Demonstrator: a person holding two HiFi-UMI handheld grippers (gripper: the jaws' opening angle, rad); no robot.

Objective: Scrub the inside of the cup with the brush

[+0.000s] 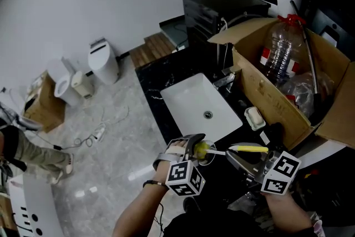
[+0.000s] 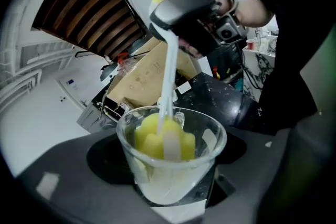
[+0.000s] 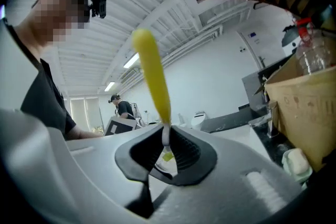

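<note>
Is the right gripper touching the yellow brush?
Touching. The right gripper view shows the right gripper clamped on the brush, with its jaws pinching the thin white stem just below the yellow handle.

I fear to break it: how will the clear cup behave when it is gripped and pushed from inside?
The cup looks smooth and thin-walled, so probably slippery and perhaps fragile. It widens toward the rim, so pushing might slide it in the left hand-held gripper. The brush's yellow sponge looks soft, so it likely presses gently.
</note>
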